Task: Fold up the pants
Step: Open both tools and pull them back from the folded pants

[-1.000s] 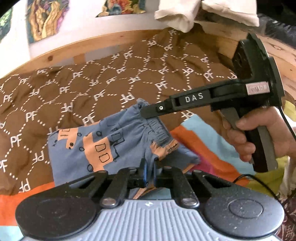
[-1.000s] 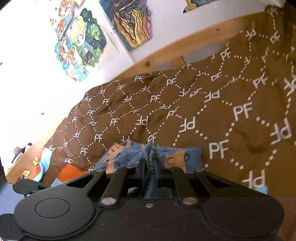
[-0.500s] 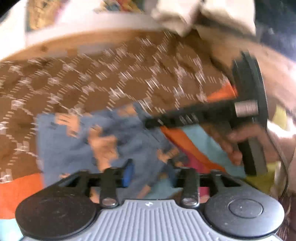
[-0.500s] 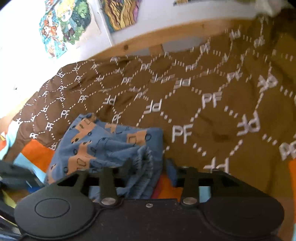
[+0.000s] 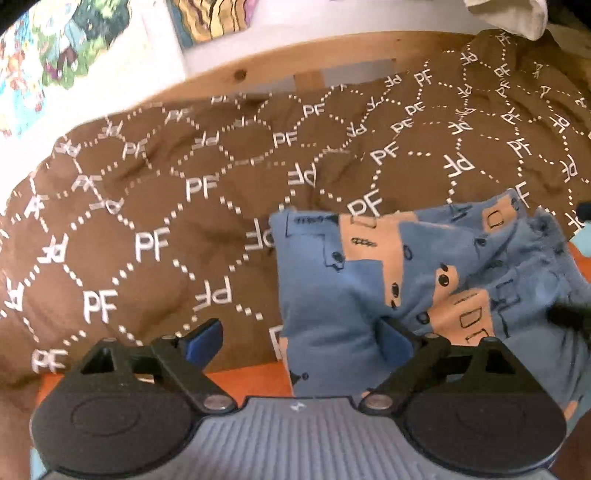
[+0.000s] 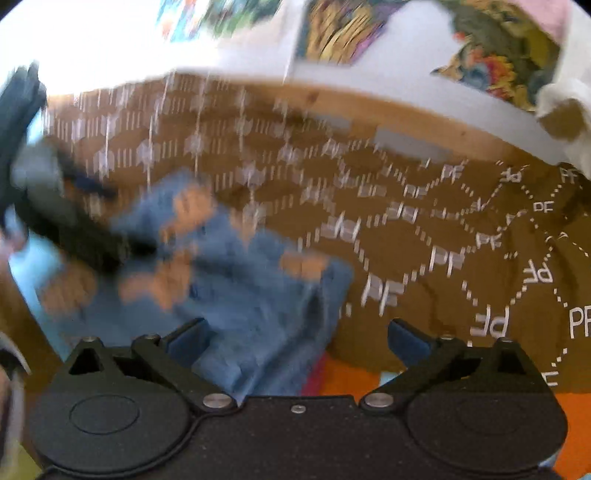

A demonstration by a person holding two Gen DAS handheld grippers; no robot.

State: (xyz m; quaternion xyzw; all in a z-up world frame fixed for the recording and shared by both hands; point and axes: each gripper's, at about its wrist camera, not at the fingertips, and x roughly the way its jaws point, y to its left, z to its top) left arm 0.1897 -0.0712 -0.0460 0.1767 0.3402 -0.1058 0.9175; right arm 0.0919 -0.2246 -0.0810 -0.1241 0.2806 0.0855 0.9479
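The blue pants (image 5: 373, 280) with orange vehicle prints lie folded in a loose bundle on the brown patterned blanket (image 5: 155, 206). My left gripper (image 5: 299, 338) is open just above their near left corner, holding nothing. In the blurred right wrist view the pants (image 6: 236, 291) lie below and left of my right gripper (image 6: 299, 339), which is open and empty. The other gripper's dark body (image 6: 48, 192) shows blurred at the left there.
A wooden bed rail (image 5: 295, 55) runs along the back under a white wall with colourful posters (image 5: 66, 40). White cloth (image 5: 513, 18) hangs at the top right. An orange and light blue sheet (image 6: 369, 380) lies under the blanket's near edge.
Both grippers have opened and let go of the pants, which dropped onto the blanket. Both have swung away, the left one to the left of the bundle.
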